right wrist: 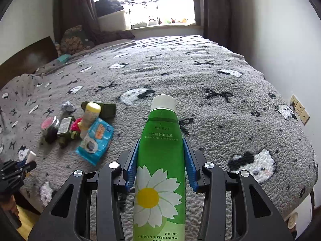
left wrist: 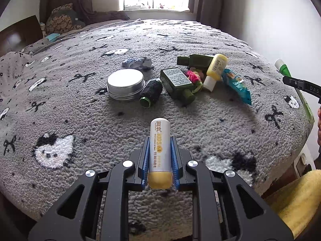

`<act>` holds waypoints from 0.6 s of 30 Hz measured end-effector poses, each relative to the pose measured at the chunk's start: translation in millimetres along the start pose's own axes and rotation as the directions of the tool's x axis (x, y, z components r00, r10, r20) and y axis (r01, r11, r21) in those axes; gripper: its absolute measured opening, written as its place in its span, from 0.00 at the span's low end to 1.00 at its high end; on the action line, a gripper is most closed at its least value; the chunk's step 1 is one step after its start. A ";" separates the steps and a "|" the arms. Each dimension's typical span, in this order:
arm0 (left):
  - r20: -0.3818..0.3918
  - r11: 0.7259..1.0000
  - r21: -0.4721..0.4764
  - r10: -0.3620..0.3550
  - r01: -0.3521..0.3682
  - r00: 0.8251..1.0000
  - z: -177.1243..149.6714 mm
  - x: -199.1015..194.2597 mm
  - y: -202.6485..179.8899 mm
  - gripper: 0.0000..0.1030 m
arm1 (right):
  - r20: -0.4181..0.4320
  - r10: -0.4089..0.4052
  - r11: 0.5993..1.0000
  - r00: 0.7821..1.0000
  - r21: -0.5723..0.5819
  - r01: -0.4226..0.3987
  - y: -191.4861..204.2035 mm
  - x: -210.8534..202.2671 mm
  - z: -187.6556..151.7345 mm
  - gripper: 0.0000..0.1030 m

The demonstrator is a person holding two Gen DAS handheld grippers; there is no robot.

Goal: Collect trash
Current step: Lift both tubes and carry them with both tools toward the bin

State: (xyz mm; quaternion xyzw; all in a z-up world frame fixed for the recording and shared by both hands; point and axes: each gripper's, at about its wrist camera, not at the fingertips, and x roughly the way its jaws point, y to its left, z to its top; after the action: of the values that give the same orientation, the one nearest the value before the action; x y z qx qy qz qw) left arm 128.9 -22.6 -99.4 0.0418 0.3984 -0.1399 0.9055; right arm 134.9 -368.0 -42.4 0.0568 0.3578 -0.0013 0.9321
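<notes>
A: Left wrist view first. Gripper state?
B: left gripper (left wrist: 159, 148) clamped on a white lip balm stick (left wrist: 159, 150), yellow cap end toward the camera, white end poking out past the blue pads (left wrist: 146, 156). Stick is lifted above the bed (left wrist: 80, 120), not touching the blanket.
A: Rest of the trash?
B: Pile further out on the bed, well apart from the gripper: round metal tin (left wrist: 125, 84), black thread spool (left wrist: 151, 93) just beside it, green flat bottle (left wrist: 177, 84), a second green bottle (left wrist: 195, 61) behind, yellow bottle (left wrist: 215, 70), blue wrapper (left wrist: 237, 86), crumpled tissue (left wrist: 137, 62). Right gripper's tip peeks in at the right edge.
A: Right wrist view?
B: right gripper (right wrist: 161, 154) gripping a green hand cream tube (right wrist: 159, 160), white cap pointing away, daisy print toward the camera. Pads press both sides. Tube held above the bed.
A: Pile from here?
B: Off to the left, well apart. blue wipes pack (right wrist: 96, 140) nearest. Left gripper with the balm at the far left edge.
</notes>
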 end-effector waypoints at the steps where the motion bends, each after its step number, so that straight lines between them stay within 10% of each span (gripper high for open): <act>1: 0.007 1.000 0.004 -0.004 0.004 1.000 -2.6 -4.1 -2.5 0.18 | 0.011 0.010 1.000 1.000 -0.012 -0.010 5.3 -7.6 -2.0 0.41; 18: 0.079 0.995 0.048 -0.089 0.085 0.993 -62.1 -84.2 -35.3 0.18 | 0.020 0.233 0.962 0.972 -0.152 -0.228 88.8 -99.8 -82.2 0.41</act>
State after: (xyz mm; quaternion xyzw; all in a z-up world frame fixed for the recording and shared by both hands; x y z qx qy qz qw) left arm 20.5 -26.2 -78.6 0.0389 0.3594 -0.1897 0.9129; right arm 9.6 -274.8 -27.1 0.0285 0.3302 0.1328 0.9341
